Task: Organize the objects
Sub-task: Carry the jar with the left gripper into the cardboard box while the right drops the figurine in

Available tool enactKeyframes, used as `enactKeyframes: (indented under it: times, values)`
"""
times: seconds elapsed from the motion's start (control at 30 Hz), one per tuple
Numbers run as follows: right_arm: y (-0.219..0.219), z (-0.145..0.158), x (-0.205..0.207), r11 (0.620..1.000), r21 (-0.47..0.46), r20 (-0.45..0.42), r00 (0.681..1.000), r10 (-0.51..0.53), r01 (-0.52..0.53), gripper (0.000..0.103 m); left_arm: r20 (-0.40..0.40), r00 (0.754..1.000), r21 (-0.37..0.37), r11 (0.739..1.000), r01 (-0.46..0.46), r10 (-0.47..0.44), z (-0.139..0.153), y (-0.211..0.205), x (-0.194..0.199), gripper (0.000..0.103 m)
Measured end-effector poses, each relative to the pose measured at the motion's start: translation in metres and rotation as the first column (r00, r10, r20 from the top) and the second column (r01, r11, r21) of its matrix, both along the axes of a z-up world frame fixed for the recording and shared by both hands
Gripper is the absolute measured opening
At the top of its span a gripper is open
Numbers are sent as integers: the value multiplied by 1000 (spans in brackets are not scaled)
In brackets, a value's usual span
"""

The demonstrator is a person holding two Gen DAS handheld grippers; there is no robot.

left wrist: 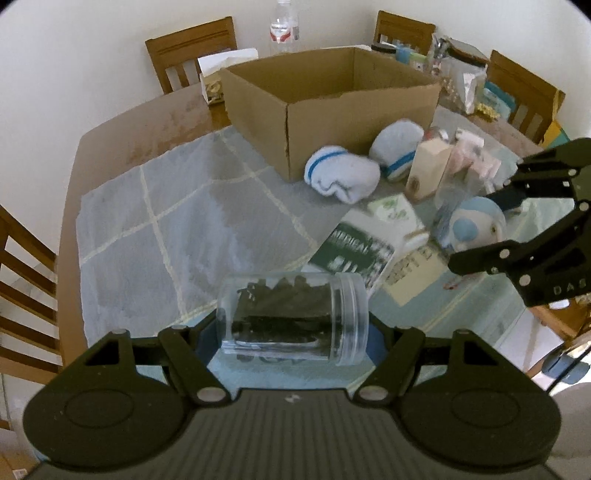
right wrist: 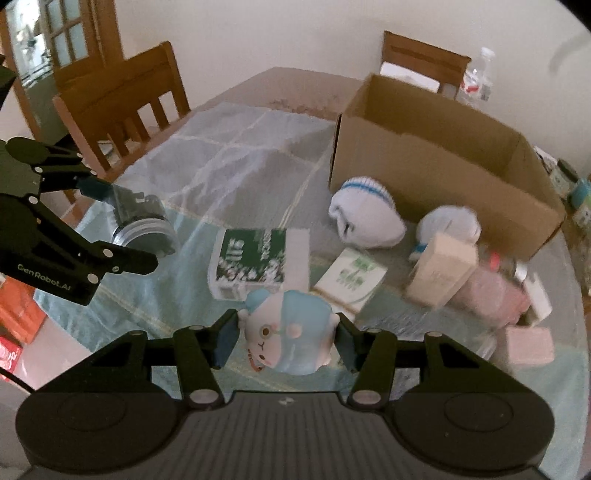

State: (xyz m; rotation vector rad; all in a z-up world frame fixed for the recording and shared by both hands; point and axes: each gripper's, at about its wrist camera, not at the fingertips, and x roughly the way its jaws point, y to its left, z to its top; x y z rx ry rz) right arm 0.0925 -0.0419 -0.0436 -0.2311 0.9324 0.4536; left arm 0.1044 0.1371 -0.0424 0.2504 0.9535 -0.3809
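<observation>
My left gripper [left wrist: 293, 328] is shut on a clear plastic jar [left wrist: 295, 317] of dark items, held sideways above the cloth; the jar also shows in the right wrist view [right wrist: 142, 221]. My right gripper [right wrist: 286, 336] is shut on a blue and white plush toy [right wrist: 291, 338], which also shows in the left wrist view [left wrist: 471, 225]. An open cardboard box [left wrist: 332, 107] stands at the back of the table, also seen in the right wrist view [right wrist: 443, 155]. Two rolled white socks with blue stripes [left wrist: 341, 177] [right wrist: 365, 218] lie in front of it.
A grey checked cloth [left wrist: 192, 229] covers the table. A green and white booklet [right wrist: 255, 258], a small green-print box [right wrist: 351, 280], a beige carton [right wrist: 439, 273], a pink pouch [right wrist: 495, 295] lie nearby. Wooden chairs [right wrist: 122, 99] surround the table. A water bottle [left wrist: 284, 26] stands behind the box.
</observation>
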Motion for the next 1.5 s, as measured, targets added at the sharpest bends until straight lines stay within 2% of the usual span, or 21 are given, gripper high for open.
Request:
enactKeyframes:
  times: [0.13, 0.3, 0.7, 0.83, 1.17, 1.23, 1.27, 1.3, 1.37, 1.5]
  values:
    - [-17, 22, 11, 998, -10, 28, 998, 56, -55, 60, -2, 1000, 17, 1000, -23, 23, 15, -20, 10, 75]
    - [-45, 45, 33, 995, -25, 63, 993, 102, -101, 60, 26, 999, -15, 999, -30, 30, 37, -49, 29, 75]
    - [-115, 70, 105, 993, -39, 129, 985, 114, -110, 60, 147, 987, -24, 998, -61, 64, 70, -121, 108, 75]
    - [-128, 75, 131, 992, -43, 154, 980, 126, -120, 60, 164, 982, -26, 995, -94, 97, 73, -135, 137, 75]
    - [-144, 73, 201, 992, -33, 173, 977, 124, -120, 61, 134, 968, -56, 977, -206, 212, 58, -152, 195, 75]
    - [-144, 69, 210, 992, -36, 164, 979, 123, -119, 67, 147, 960, -52, 971, -233, 238, 53, -153, 200, 79]
    - [-144, 67, 213, 993, -44, 165, 980, 114, -108, 80, 150, 956, -55, 968, -246, 252, 52, -153, 203, 92]
    - [-144, 66, 215, 994, -49, 172, 979, 105, -98, 93, 147, 952, -59, 963, -261, 267, 50, -153, 205, 98]
    - [-146, 66, 214, 994, -42, 187, 976, 108, -102, 102, 152, 944, -71, 955, -287, 294, 48, -152, 207, 100]
    - [-148, 65, 210, 992, -55, 186, 975, 120, -112, 103, 147, 939, -60, 951, -304, 310, 46, -152, 206, 100]
